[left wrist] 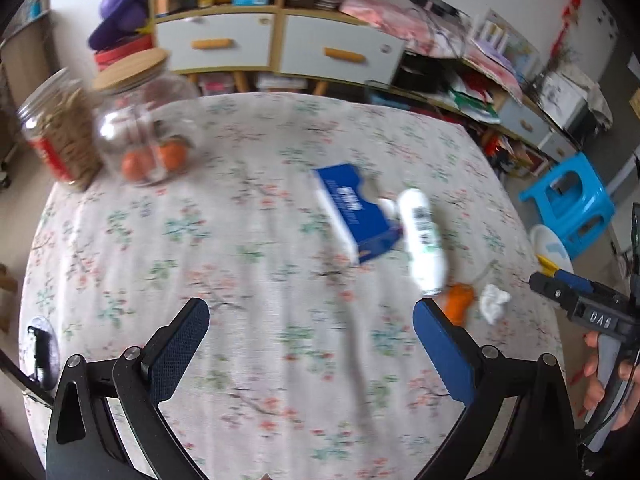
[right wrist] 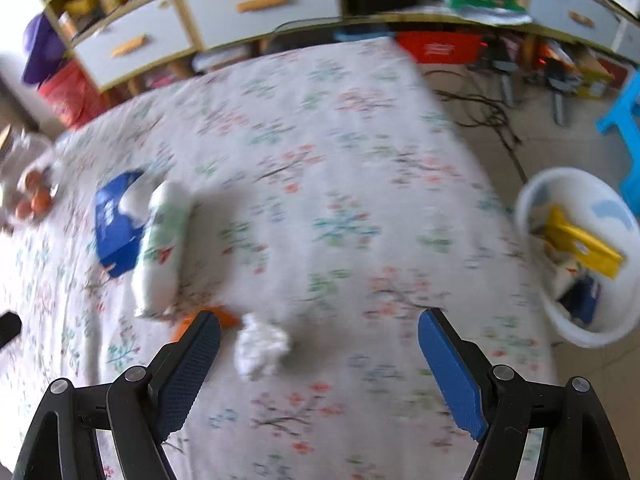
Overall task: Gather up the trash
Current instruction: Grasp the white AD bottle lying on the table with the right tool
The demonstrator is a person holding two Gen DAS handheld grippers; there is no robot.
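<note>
Right wrist view: floral table, white bin off its edge at three o'clock, then my right gripper, spread wide, empty (like my left gripper), crumpled tissue at its seven o'clock.

on the table a tissue box is lying just left of a bottle on its side, touching it. an orange scrap and a crumpled tissue are sitting nearer, beside each other. two jars are standing far left. a bin is sitting off the table's right edge, holding rubbish.
</note>
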